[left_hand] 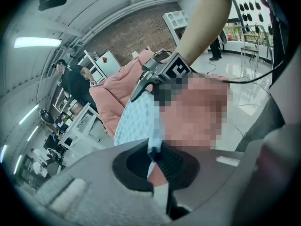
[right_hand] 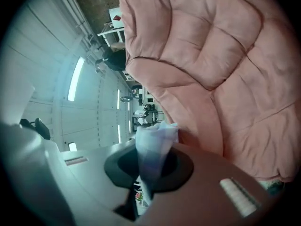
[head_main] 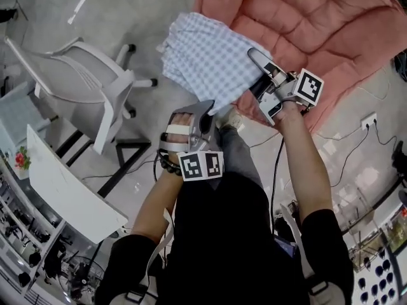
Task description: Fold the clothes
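Checked blue-white garment (head_main: 203, 56) hangs bunched in the air, held up between both grippers. The left gripper (head_main: 206, 107) is clamped on its near edge and the right gripper (head_main: 254, 56) on its right edge. Pink quilted cushion (head_main: 305, 24) lies far right, just behind; white chair (head_main: 89, 75) stands left on the grey floor (head_main: 133, 11).

blue-and-white checked garment (head_main: 206, 59), pink quilted cushion (head_main: 299, 24), white chair (head_main: 89, 84)

Pink quilted cushion (head_main: 299, 18): lies on glossy grey floor (head_main: 127, 11). Blue-checked garment (head_main: 203, 59) overlaps the cushion's edge. White chair (head_main: 82, 75) stands on the floor nearby.
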`<act>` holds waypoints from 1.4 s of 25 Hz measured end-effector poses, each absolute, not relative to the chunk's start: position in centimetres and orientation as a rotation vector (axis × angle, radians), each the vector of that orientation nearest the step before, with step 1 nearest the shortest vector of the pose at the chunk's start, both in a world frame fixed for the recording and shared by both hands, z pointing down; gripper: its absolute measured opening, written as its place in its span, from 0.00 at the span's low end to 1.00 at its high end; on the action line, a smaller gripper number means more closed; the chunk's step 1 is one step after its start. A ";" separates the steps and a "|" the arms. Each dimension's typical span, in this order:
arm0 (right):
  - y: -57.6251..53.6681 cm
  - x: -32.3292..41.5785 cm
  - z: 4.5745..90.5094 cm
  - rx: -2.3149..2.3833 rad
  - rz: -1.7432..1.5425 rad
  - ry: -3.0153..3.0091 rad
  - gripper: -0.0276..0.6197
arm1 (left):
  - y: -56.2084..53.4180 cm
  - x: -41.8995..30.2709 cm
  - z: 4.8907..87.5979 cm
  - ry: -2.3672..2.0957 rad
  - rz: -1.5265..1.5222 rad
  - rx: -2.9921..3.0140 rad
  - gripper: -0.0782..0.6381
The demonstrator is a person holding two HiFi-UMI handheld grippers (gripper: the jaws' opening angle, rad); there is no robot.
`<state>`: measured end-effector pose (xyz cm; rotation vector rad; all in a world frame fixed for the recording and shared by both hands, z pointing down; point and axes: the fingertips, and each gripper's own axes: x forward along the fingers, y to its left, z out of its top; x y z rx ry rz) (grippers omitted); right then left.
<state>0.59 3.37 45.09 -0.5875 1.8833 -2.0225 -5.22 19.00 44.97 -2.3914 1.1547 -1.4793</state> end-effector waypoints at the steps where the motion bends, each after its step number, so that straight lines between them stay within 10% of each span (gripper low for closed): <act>1: 3.3 0.5 43.9 -0.584 -2.015 1.899 0.08 | 18.9 -5.2 43.9 1.164 -1.461 -2.417 0.13; 16: 0.5 1.7 25.2 -0.495 -1.852 1.974 0.08 | 14.4 -4.4 24.3 1.309 -1.173 -2.696 0.13; 35: -1.4 10.2 18.6 -0.786 -1.663 2.099 0.08 | 14.3 4.7 20.3 0.870 -0.914 -3.062 0.13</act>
